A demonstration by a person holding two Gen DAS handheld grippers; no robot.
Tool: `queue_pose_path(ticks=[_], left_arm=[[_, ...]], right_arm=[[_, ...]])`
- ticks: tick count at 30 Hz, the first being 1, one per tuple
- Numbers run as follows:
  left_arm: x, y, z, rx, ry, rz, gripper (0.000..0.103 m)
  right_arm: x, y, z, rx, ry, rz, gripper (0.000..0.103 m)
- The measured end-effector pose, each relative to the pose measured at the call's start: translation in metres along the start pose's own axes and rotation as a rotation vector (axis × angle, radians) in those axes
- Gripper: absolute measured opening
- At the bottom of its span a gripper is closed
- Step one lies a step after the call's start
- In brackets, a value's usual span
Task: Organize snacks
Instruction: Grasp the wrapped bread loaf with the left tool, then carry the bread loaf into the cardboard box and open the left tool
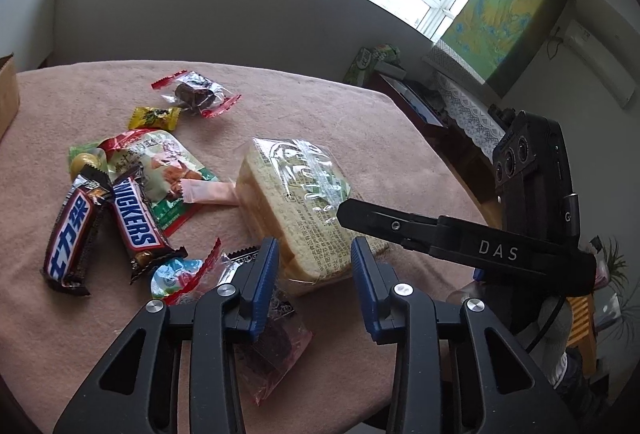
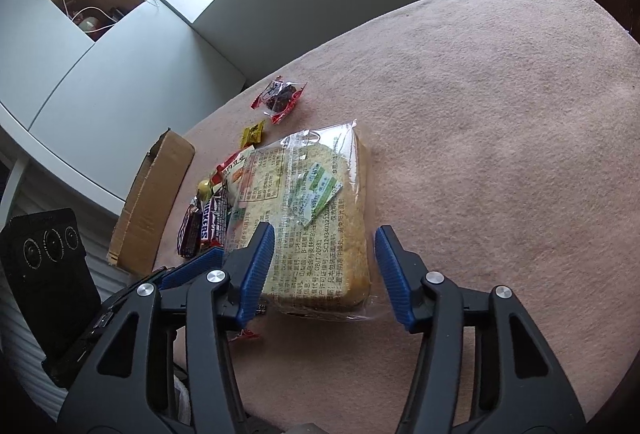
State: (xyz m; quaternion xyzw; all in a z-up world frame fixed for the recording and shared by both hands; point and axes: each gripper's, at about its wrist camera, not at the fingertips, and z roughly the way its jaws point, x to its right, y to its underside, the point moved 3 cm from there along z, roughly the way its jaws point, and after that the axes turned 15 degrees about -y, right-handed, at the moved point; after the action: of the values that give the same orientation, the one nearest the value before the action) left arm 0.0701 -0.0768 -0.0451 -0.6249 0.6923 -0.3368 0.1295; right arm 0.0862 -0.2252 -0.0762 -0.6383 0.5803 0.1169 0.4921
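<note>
- One wrapped bread loaf (image 2: 320,218) lies flat on the pink tablecloth (image 2: 500,114), its long axis running straight away from the right gripper (image 2: 325,270).
- Right jaws stand wide, straddling the loaf's near end without touching it; this gripper looks nearer.
- Left gripper (image 1: 315,282), also wide and empty, hovers near the loaf's side.
- Smaller snacks, including a Snickers bar (image 1: 134,224), lie between the loaf and a cardboard box (image 2: 154,194).

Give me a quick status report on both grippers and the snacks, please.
Left gripper open, empty. Right gripper open, straddling near end of bagged bread, not closed. Snickers bars and candies loose beside bread; cardboard box at table edge.
</note>
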Motion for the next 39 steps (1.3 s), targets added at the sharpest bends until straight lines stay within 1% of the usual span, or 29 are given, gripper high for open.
queue_pose_path(ticks=[5, 6, 10, 12, 16, 22, 26, 31, 36, 39], left_arm=[[-0.004, -0.002, 0.009, -0.021, -0.027, -0.006, 0.035], [-0.004, -0.001, 0.011, -0.022, -0.027, -0.003, 0.035], [0.000, -0.003, 0.013, -0.024, -0.021, 0.000, 0.033], [0.001, -0.003, 0.010, -0.017, -0.026, 0.004, 0.033], [0.000, -0.006, 0.002, 0.013, -0.026, 0.001, 0.033], [-0.008, -0.012, -0.022, 0.083, -0.036, 0.000, 0.033], [-0.025, -0.015, -0.043, 0.133, -0.048, -0.022, 0.033], [-0.053, -0.017, -0.074, 0.214, -0.095, -0.050, 0.033], [-0.094, -0.014, -0.102, 0.285, -0.152, -0.097, 0.033], [-0.123, -0.012, -0.116, 0.310, -0.177, -0.154, 0.033]], right_arm=[[0.002, 0.001, -0.001, -0.023, -0.002, -0.002, 0.049], [0.001, 0.001, 0.000, -0.026, -0.009, -0.003, 0.045], [-0.010, 0.002, -0.001, -0.031, 0.024, -0.047, 0.043], [-0.013, 0.002, -0.002, -0.032, 0.022, -0.051, 0.043], [-0.026, 0.001, -0.005, -0.017, 0.008, -0.066, 0.043], [-0.061, -0.002, 0.000, -0.010, 0.002, -0.136, 0.043], [-0.091, -0.003, 0.011, -0.015, -0.023, -0.180, 0.043], [-0.137, -0.003, 0.036, -0.035, -0.064, -0.251, 0.043], [-0.186, 0.001, 0.077, -0.078, -0.092, -0.328, 0.043], [-0.212, 0.007, 0.103, -0.105, -0.108, -0.366, 0.043]])
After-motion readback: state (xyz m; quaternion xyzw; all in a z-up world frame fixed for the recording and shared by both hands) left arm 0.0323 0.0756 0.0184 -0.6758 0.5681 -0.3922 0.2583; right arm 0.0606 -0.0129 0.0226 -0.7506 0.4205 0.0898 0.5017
